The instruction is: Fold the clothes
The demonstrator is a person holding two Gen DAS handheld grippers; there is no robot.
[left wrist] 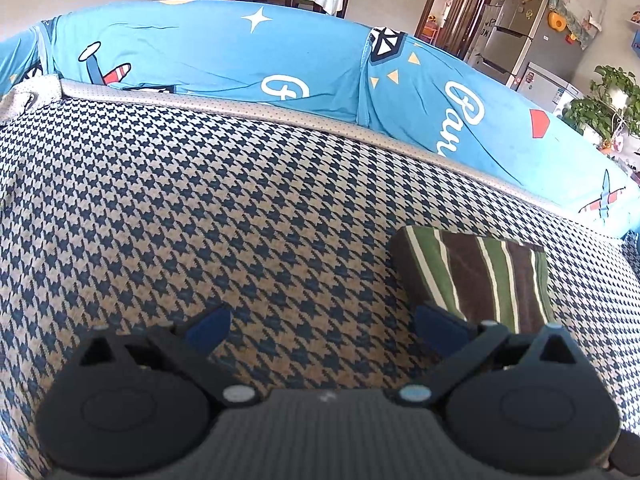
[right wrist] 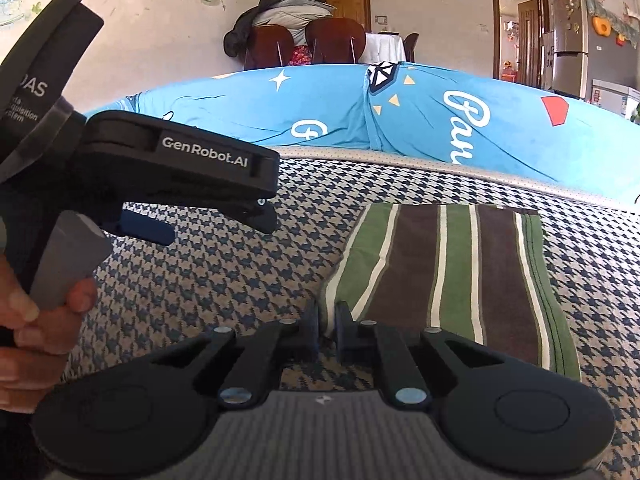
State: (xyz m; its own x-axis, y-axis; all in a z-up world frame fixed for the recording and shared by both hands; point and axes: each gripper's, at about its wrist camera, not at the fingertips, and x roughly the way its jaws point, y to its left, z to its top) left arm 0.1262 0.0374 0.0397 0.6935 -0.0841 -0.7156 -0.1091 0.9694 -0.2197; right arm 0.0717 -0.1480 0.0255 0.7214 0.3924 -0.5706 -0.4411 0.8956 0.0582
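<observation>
Open houndstooth cover (left wrist: 200, 200) left of folded striped garment (left wrist: 480, 276); backrest (left wrist: 240, 52) behind.

Both low over sofa (left wrist: 200, 200) (shared)

The left claw (left wrist: 324, 330) is matte black, with two round disc housings at its base, angular link arms pinned by silver rivets, a grey ribbed plate between the discs, and blue pads on its fingertips (left wrist: 210, 328). The right claw (right wrist: 327, 330) has the same black discs, silver-riveted links and grey ribbed centre plate. Seen from the right wrist view, the left claw's body carries white "GenRobot.AI" lettering on its black side, a grey handle under it, and a black plate behind printed with letters ending in "AS".
</observation>
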